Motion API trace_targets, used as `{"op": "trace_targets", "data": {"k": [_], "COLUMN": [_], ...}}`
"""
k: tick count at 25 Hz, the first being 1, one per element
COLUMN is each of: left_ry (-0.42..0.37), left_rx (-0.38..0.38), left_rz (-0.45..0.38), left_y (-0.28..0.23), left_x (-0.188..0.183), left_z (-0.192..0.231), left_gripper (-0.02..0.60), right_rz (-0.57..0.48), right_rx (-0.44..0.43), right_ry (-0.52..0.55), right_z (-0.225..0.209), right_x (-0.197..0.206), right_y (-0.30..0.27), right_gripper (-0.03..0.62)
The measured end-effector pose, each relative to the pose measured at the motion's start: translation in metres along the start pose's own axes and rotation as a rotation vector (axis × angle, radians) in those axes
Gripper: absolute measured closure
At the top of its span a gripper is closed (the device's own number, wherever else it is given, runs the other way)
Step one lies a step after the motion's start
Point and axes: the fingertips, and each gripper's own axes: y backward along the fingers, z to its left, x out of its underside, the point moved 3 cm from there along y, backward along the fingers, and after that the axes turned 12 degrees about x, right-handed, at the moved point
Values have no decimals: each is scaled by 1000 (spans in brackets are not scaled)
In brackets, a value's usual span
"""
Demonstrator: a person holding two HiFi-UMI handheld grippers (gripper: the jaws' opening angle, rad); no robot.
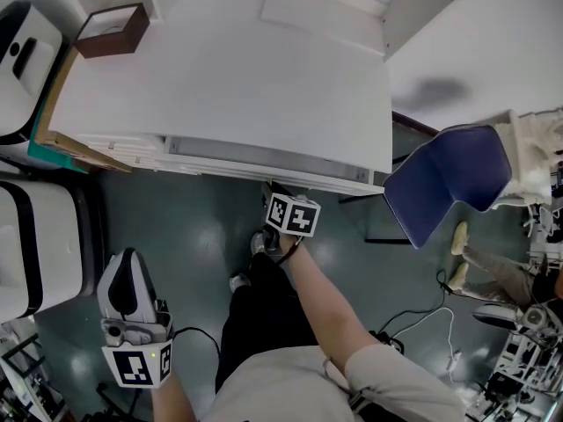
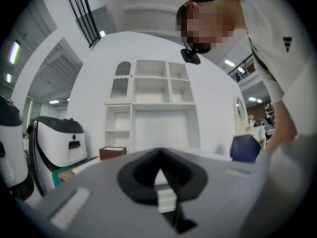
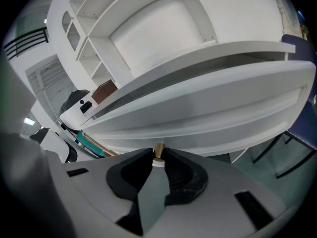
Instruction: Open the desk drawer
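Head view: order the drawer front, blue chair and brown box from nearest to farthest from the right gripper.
1. Drawer front, directly at the right gripper, whose fingers clamp its knob.
2. Blue chair, off to the right.
3. Brown box, far upper left.

Brown box (image 1: 112, 30) toward eleven o'clock in the head view, with a white-and-black machine (image 1: 26, 55) at ten. A blue chair (image 1: 449, 183) stands at three o'clock. Cables (image 1: 420, 322) trail across the dark floor (image 1: 193, 227) between four and five.
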Motion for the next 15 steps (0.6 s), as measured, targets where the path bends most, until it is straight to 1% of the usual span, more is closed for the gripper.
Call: {"op": "trace_targets", "data": {"k": [15], "left_ry": [-15], "left_rx": [25], "left_rz": [-17], "left_y": [33], "left_x": [-3], "left_z": [-5], "left_gripper": [575], "right_rz": [-4], "right_rx": [16], "right_ry": [-8], "right_z": [4], "right_x": [40], "right_y": [26], "right_gripper": [519]}}
